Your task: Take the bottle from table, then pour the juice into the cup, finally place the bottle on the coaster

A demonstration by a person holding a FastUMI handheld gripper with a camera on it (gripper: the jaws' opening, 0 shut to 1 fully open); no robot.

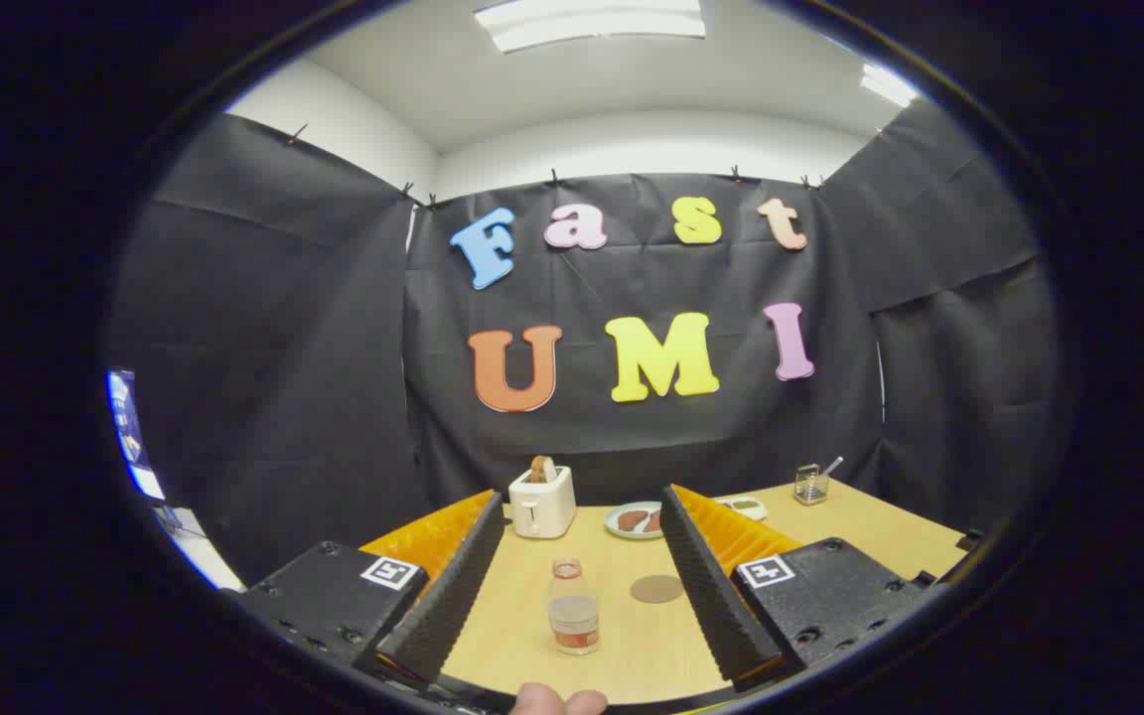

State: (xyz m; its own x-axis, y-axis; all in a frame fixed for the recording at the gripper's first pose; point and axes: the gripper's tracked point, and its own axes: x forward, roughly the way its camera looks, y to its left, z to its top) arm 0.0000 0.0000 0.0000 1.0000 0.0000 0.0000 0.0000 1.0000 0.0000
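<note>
- Standing upright on the wooden table (830,526), one bottle (573,608) sits between your gripper's (582,586) two fingers, touching neither; it is clear, has no cap, and holds a little reddish juice at the bottom.
- Your gripper is wide apart, one finger to each side of the bottle, clamped on nothing.
- One round brown coaster (656,589) lies flat just to the right of the bottle and a little farther away, apart from it, also between the fingers.
- One plate (634,520) rests beyond the coaster with brownish food on it; how many pieces you cannot tell.
- One cream toaster (542,502) stands left of that plate, with one slice of bread (542,469) sticking up from its slot.
- One small dish (746,507) shows just past the right finger, partly hidden by it.
- One clear cup (810,485) stands well away at the far right of the table, with one thin stick-like thing leaning out of it.
- One fingertip (560,700) of your hand shows at the near edge, below the bottle.
</note>
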